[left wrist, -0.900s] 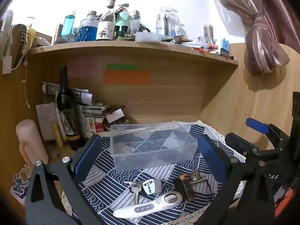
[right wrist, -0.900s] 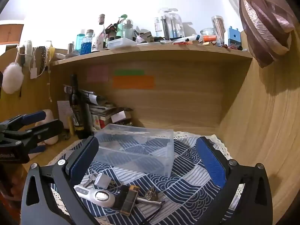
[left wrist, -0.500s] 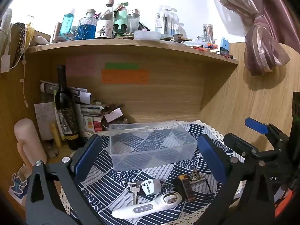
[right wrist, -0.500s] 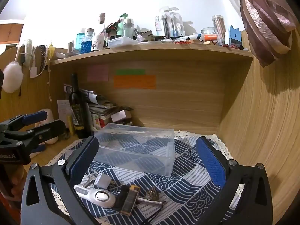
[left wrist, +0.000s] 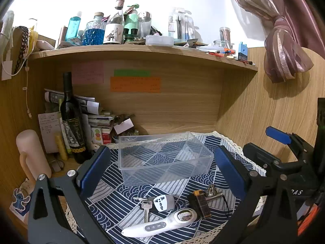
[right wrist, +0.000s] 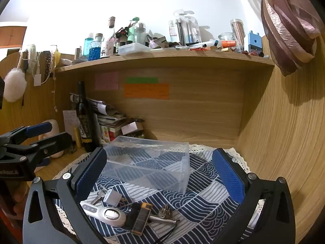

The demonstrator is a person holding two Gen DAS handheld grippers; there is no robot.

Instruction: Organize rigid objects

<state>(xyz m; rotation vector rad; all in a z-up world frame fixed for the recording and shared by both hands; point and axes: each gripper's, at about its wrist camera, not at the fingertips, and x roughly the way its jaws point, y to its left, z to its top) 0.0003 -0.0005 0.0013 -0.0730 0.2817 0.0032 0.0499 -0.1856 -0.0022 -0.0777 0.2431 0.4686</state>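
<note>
Clutter sits bunched at the cloth's near edge: key (left wrist: 145,208), white adapter (left wrist: 162,202), white handheld device (left wrist: 160,222), battery (left wrist: 201,201), all touching or overlapping. Clear divided box (left wrist: 164,158) waits empty just behind. Left hand-held gripper (left wrist: 162,172) and right hand-held gripper (right wrist: 160,174) both hover spread wide, holding nothing. Risk, I'd say: pinching one piece drags its neighbours, or nudges that light box across the bench.
</note>
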